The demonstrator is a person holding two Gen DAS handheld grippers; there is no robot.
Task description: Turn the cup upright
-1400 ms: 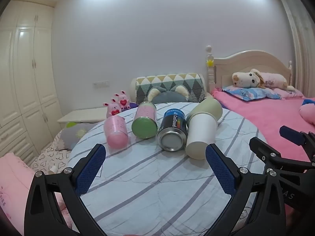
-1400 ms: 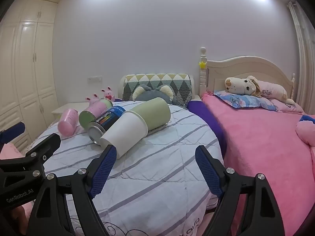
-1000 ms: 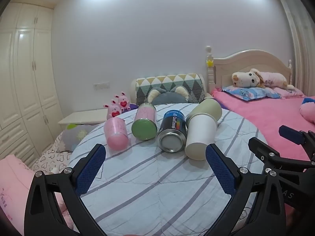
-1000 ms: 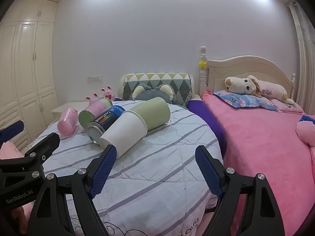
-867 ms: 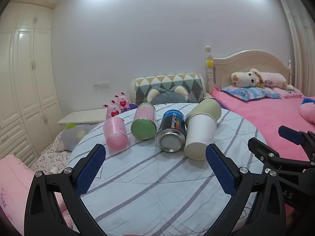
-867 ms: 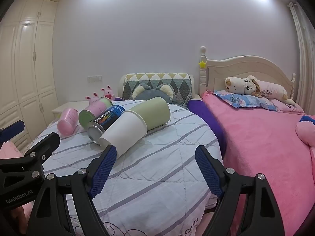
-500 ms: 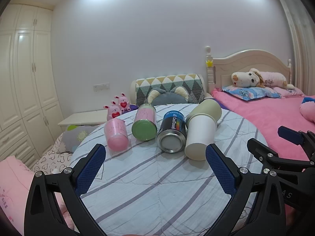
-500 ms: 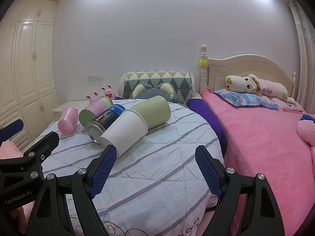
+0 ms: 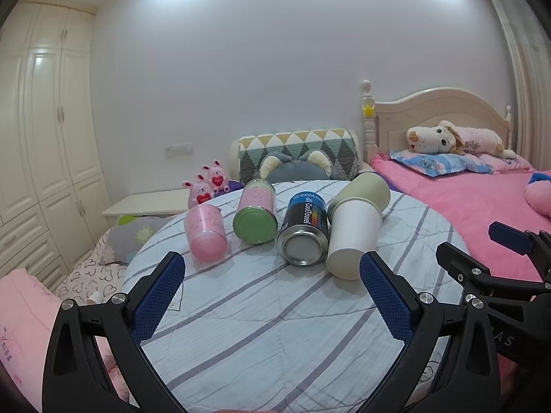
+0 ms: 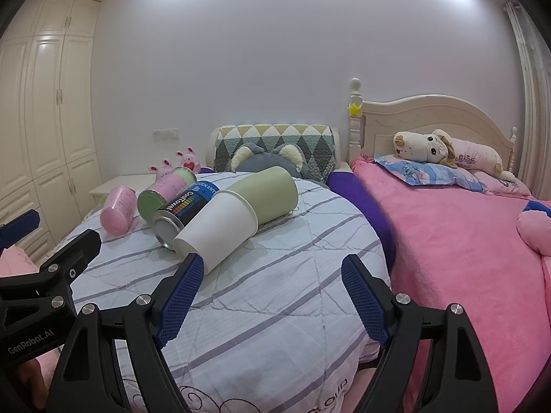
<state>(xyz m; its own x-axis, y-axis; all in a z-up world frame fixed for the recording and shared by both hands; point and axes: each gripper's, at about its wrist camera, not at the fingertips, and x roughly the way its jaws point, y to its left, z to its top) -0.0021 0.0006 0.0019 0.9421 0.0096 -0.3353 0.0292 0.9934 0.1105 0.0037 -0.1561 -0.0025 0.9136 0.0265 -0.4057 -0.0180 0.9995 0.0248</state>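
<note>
Since every cup lies on its side on the striped table (image 9: 275,327), both tongs hang back with jaws wide and empty. The left gripper (image 9: 272,297) faces the row squarely; the right gripper (image 10: 272,296) sits nearest the white cup (image 10: 217,232), whose rim touches the green cup (image 10: 267,192), likely the first one to stand upright.

A plush dog (image 9: 437,137) lies on the pink bed (image 9: 475,199).

place: home bedroom | cues: pink bed (image 10: 458,241), plush dog (image 10: 444,149), white wardrobe (image 9: 44,144)
</note>
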